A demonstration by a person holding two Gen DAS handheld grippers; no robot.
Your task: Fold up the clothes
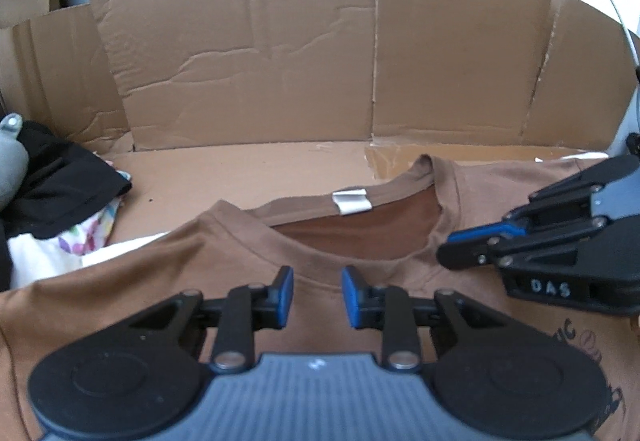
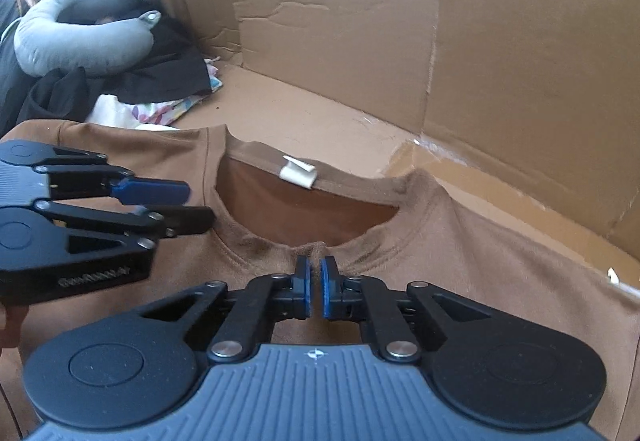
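Brown cotton fills both views: we see the brown T-shirt (image 1: 248,253) spread front-up on the cardboard surface (image 1: 260,169), neckline toward the cardboard wall (image 1: 280,53) and its white neck label (image 2: 298,171) showing. Our right tool (image 2: 315,281) is pinched narrow on a small pucker of the front collar (image 2: 316,251), while our left tool (image 1: 317,295) hovers wide over the chest just below the collar, gripping nothing. No fold shows in the part we can see, so we judge the folding of this shirt lies ahead, with a black garment (image 2: 160,69) heaped aside.
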